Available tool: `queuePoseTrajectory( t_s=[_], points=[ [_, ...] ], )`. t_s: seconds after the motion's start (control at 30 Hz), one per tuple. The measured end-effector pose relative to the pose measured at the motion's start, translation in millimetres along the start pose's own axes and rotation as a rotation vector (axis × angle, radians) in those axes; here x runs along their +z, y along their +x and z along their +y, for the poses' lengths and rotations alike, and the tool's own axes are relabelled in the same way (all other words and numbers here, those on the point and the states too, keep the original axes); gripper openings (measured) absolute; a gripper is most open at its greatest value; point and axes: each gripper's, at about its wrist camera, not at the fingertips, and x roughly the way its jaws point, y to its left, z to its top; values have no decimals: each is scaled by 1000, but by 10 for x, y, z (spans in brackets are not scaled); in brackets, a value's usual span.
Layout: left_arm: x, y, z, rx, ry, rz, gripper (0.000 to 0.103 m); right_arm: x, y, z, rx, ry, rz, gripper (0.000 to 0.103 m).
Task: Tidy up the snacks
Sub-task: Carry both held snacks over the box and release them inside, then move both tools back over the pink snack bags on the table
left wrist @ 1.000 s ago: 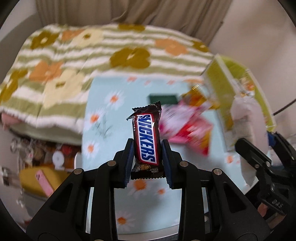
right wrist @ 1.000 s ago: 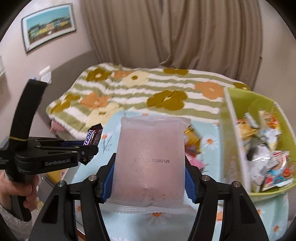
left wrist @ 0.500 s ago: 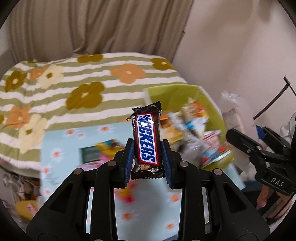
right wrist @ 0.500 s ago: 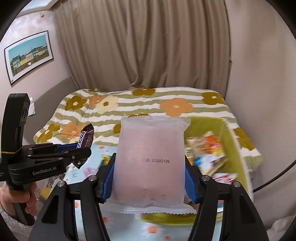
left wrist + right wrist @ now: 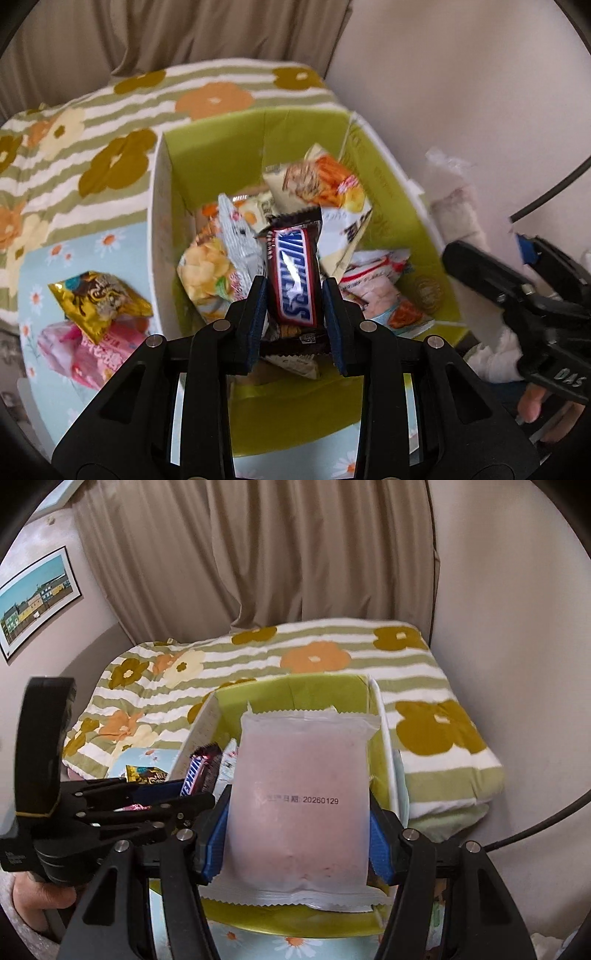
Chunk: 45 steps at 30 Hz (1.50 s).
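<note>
My left gripper [image 5: 294, 295] holds a Snickers bar [image 5: 293, 275] upright over the green box [image 5: 218, 147], which holds several snack packets. The jaws look slightly wider than before, still touching the bar. My right gripper [image 5: 297, 823] is shut on a frosted pink snack pouch [image 5: 301, 805], held upright above the same green box [image 5: 295, 690]. The left gripper [image 5: 162, 805] with the Snickers bar [image 5: 199, 771] shows at the left of the right wrist view. The right gripper's body [image 5: 517, 295] shows at the right of the left wrist view.
A gold snack packet [image 5: 98, 299] and a pink packet [image 5: 90, 354] lie on the daisy-print tablecloth [image 5: 48, 258] left of the box. A striped flower blanket [image 5: 332, 653] covers the bed behind. A wall stands close on the right.
Both grippers have swung right and closer over the green box, which now fills the view. The left gripper's jaws look a little wider around the Snickers bar.
</note>
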Motion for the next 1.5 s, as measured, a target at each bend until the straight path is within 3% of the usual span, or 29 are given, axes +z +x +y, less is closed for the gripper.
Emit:
queuePoseTrajectory(
  t_s=[0.07,0.13,0.17,0.4,0.57,0.87,0.93,1.0,1.07,1.37,1.5],
  points=[
    [-26,40,-49,23,19,14,35,-17,27,-73,11,15,8,58],
    [-41,100,-61,38,41,44,98,-21,39,-133,15,25,12,58],
    [-56,119,-73,46,50,46,103,-17,50,-141,17,30,15,58],
    [-124,143,-53,105,55,60,103,3,163,-158,37,21,52,58],
    [-172,-43,47,81,11,28,103,37,201,-97,43,6,69,58],
    [-248,-238,168,104,6,-13,103,30,282,-7,39,6,115,59],
    [-276,-289,202,106,5,-23,103,38,287,3,38,13,105,65],
    [-302,-335,242,111,1,-33,103,54,273,22,46,5,86,94],
    [-326,-375,281,111,-8,-45,103,62,246,35,42,0,71,101],
    [-538,-693,643,132,-114,-114,103,13,133,-4,35,9,88,101],
    [-653,-905,758,165,-168,-155,103,34,-47,131,24,-51,42,101]
  ],
)
